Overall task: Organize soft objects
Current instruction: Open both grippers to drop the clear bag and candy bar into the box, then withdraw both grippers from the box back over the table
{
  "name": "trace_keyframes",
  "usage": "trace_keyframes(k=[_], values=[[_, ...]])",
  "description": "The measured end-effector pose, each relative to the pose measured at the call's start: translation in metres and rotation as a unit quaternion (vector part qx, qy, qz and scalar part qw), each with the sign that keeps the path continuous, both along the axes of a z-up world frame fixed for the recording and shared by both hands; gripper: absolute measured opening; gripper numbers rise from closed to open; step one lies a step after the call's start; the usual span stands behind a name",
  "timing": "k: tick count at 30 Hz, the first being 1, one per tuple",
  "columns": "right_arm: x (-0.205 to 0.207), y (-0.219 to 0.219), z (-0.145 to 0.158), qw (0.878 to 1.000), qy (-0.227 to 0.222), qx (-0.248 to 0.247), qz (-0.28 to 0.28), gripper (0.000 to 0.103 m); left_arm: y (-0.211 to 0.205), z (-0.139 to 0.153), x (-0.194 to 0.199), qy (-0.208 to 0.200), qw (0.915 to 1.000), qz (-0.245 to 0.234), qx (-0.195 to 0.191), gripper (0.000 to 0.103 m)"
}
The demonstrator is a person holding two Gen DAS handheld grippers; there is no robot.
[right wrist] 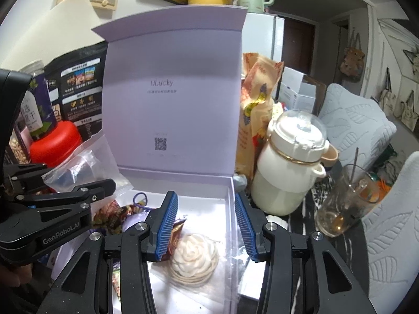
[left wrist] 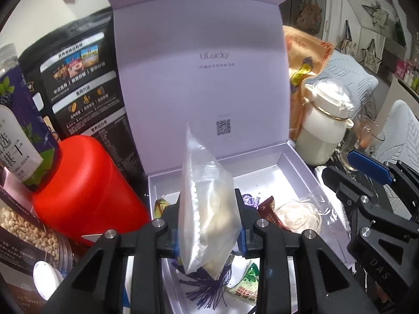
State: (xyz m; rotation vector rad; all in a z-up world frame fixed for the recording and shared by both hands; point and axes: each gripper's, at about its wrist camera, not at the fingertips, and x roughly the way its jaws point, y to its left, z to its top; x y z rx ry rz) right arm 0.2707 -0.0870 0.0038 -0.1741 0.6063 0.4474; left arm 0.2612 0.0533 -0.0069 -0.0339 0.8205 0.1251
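Left wrist view: our left tongs point(left wrist: 209, 225) pinch a frosted pouch point(left wrist: 207, 209) over the box point(left wrist: 301, 162); right tongs point(right wrist: 207, 225) gape above a cream rose point(right wrist: 195, 257).

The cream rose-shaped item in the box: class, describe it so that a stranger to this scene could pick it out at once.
Start at the open lilac gift box with its lid standing upright. On the floor of the box, near the right wall, just beyond the right gripper and its open jaws, lies the cream rose-shaped item in clear wrapping. Its neighbours are dark printed snack packets; it alone is pale with swirled petals.
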Motion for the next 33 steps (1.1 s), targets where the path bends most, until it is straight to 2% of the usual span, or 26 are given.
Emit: trace_keyframes(k=[10,12,13,14,16,25,33], values=[[-0.017,-0.014,0.024,1.000,-0.012,0.010,-0.012,0.045,0.001,0.010,-0.014,0.008,0.9999,0.008,0.001,0.031],[-0.021,-0.016,0.028,1.000,-0.016,0.009,-0.015,0.045,0.001,0.013,-0.017,0.007,0.9999,0.008,0.004,0.036],[-0.022,-0.017,0.030,1.000,-0.017,0.008,-0.016,0.045,0.002,0.015,-0.019,0.005,0.9999,0.008,0.004,0.052],[-0.024,-0.018,0.032,1.000,-0.018,0.007,-0.018,0.045,0.002,0.017,-0.020,0.001,1.0000,0.007,0.003,0.079],[-0.027,-0.019,0.035,1.000,-0.019,0.006,-0.019,0.045,0.002,0.023,-0.027,-0.017,0.9998,0.006,0.002,0.099],[-0.042,-0.023,0.050,0.999,-0.032,0.006,-0.021,0.045,0.002,0.045,-0.045,-0.036,0.9992,0.013,0.009,0.099],[-0.068,-0.027,0.075,0.998,-0.054,0.012,-0.020,0.045,0.001,0.076,-0.074,-0.065,0.9977,0.014,0.014,0.099]])
